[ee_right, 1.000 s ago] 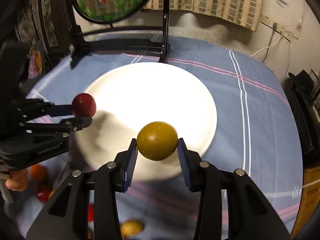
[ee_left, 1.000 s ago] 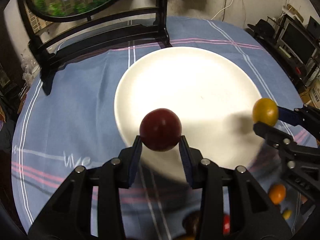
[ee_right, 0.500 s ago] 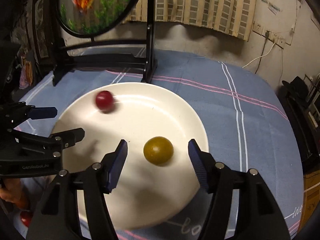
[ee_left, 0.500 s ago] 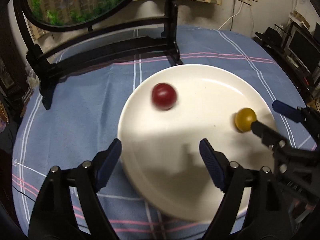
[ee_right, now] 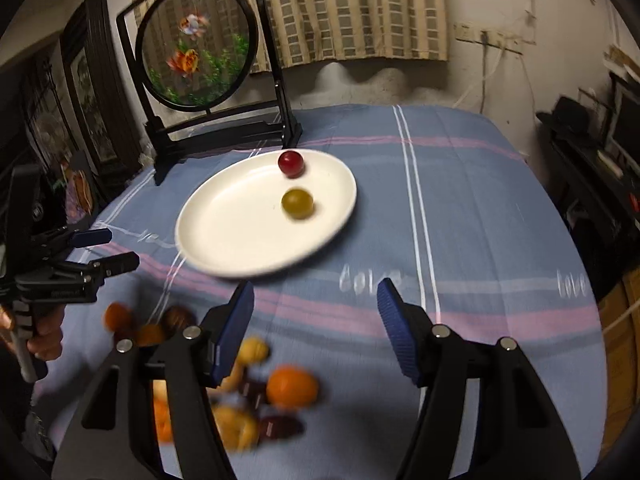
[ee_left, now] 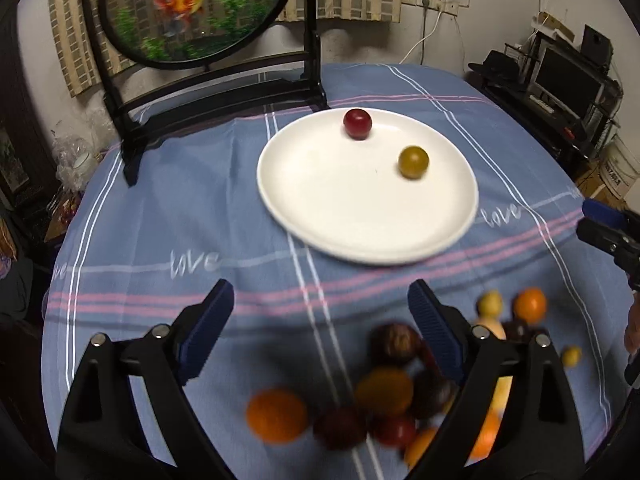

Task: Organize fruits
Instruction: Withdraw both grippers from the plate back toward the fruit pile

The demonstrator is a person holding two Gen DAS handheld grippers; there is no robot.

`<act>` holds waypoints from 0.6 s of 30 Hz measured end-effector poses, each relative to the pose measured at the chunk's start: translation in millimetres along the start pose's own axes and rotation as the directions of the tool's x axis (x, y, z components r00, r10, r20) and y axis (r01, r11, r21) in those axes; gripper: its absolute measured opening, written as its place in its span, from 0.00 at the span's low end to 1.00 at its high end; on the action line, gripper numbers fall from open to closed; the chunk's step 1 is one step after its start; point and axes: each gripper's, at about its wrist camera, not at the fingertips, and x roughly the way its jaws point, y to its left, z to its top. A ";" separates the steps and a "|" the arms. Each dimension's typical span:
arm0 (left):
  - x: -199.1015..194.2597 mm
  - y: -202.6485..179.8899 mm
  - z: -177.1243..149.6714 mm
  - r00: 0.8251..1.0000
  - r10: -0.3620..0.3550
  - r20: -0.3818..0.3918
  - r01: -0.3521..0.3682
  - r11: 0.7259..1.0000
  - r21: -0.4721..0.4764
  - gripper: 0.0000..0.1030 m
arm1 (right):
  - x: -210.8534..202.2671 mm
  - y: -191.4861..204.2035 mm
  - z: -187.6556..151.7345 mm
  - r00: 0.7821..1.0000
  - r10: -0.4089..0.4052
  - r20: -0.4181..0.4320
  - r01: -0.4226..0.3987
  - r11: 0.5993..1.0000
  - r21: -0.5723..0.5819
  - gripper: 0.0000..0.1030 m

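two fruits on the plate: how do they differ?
The red fruit is dark red; the yellow fruit is olive-yellow. The red fruit sits near the white plate's far rim, toward the fish screen stand; the yellow fruit sits further in. Both are small, round, apart, and free of either gripper.

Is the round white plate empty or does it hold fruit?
Not empty: the round white plate holds two fruits, a dark red one and an olive-yellow one.

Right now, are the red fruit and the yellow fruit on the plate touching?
Apart. The left wrist view shows bare white plate between the red fruit and the yellow fruit; the right wrist view shows a gap too.
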 end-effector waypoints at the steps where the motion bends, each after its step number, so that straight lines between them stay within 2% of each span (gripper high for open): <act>1: -7.0 1.9 -9.1 1.000 0.008 0.006 -0.008 1.000 -0.003 0.88 | -6.9 -0.7 -9.4 1.000 0.002 0.004 -0.002 1.000 0.011 0.63; 3: -19.7 4.8 -25.3 1.000 0.023 0.015 -0.023 1.000 -0.005 0.88 | -18.4 0.2 -28.9 1.000 -0.004 0.001 0.004 1.000 0.031 0.63; 7: -37.0 7.9 -52.7 1.000 0.010 0.008 -0.010 1.000 -0.022 0.89 | -32.6 4.4 -60.5 1.000 -0.003 -0.011 0.004 0.998 0.068 0.63; 11: -48.0 12.5 -81.2 1.000 0.017 -0.009 -0.018 0.999 -0.044 0.89 | -41.1 19.4 -88.0 0.999 -0.027 -0.024 0.028 0.999 0.040 0.63; 18: -48.3 19.2 -122.2 0.998 -0.006 -0.061 0.000 0.995 -0.096 0.89 | -46.6 39.6 -115.5 0.999 -0.012 -0.048 0.013 1.000 0.018 0.63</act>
